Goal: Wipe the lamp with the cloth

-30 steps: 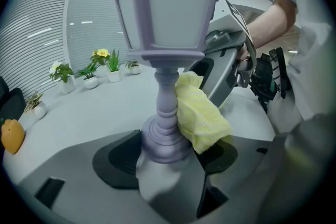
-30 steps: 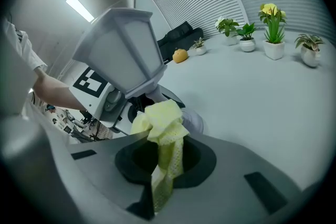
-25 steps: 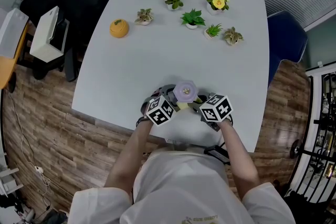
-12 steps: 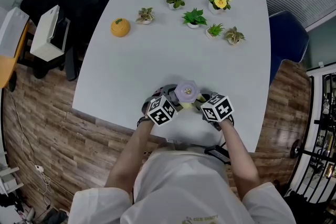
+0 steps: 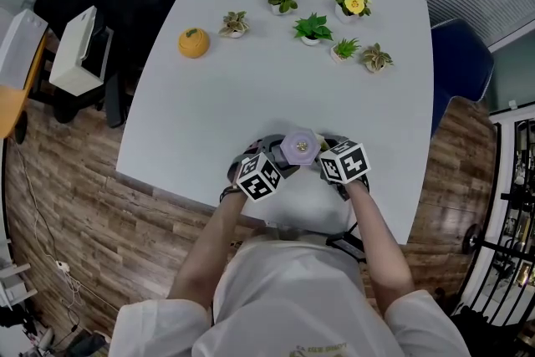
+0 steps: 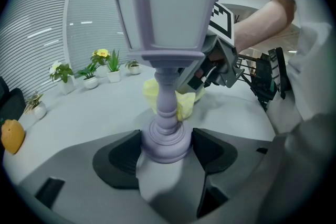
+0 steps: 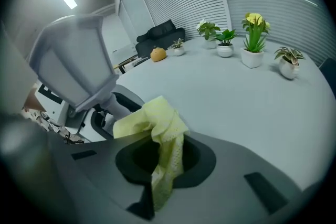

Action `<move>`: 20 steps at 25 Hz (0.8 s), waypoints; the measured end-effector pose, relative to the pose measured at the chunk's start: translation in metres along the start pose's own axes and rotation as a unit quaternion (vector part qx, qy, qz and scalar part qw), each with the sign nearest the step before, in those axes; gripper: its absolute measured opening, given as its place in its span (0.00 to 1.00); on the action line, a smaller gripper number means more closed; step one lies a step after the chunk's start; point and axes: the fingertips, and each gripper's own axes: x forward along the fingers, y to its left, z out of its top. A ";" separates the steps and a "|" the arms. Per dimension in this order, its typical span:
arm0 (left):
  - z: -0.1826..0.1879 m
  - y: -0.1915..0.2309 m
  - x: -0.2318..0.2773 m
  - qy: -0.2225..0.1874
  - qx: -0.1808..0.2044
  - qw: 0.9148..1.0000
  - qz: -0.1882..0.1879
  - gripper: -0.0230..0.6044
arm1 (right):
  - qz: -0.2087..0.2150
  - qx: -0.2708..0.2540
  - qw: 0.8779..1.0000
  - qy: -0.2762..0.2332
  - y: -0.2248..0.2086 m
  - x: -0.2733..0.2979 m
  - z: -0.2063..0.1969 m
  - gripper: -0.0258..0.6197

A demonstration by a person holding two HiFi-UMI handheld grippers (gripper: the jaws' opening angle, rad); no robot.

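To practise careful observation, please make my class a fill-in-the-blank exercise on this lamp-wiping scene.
The left gripper is shut on the ____ of the lilac lantern-shaped lamp.
The right gripper holds a ____ mesh cloth.
On the white table stand ____ small potted plants.
Missing words: base; yellow; six.

The lamp (image 6: 167,34) is pale lilac all over. The cloth (image 7: 160,128) is light yellow with a fine mesh weave. The table (image 5: 251,88) is plain pale grey. Near its far edge the potted plants (image 5: 311,28) show green, white and yellow, beside an orange ornament (image 5: 192,43).
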 end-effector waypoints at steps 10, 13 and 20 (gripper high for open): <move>0.000 -0.001 0.000 0.000 0.000 1.000 -0.001 0.52 | 0.008 -0.006 1.000 -0.026 0.000 0.009 0.021 0.10; 0.000 0.000 0.000 0.000 0.000 1.000 -0.001 0.52 | 0.017 -0.006 0.999 -0.032 0.000 0.010 0.022 0.10; 0.000 0.001 -0.001 0.000 0.001 1.000 -0.001 0.52 | 0.029 0.008 0.999 -0.035 0.001 0.002 0.012 0.10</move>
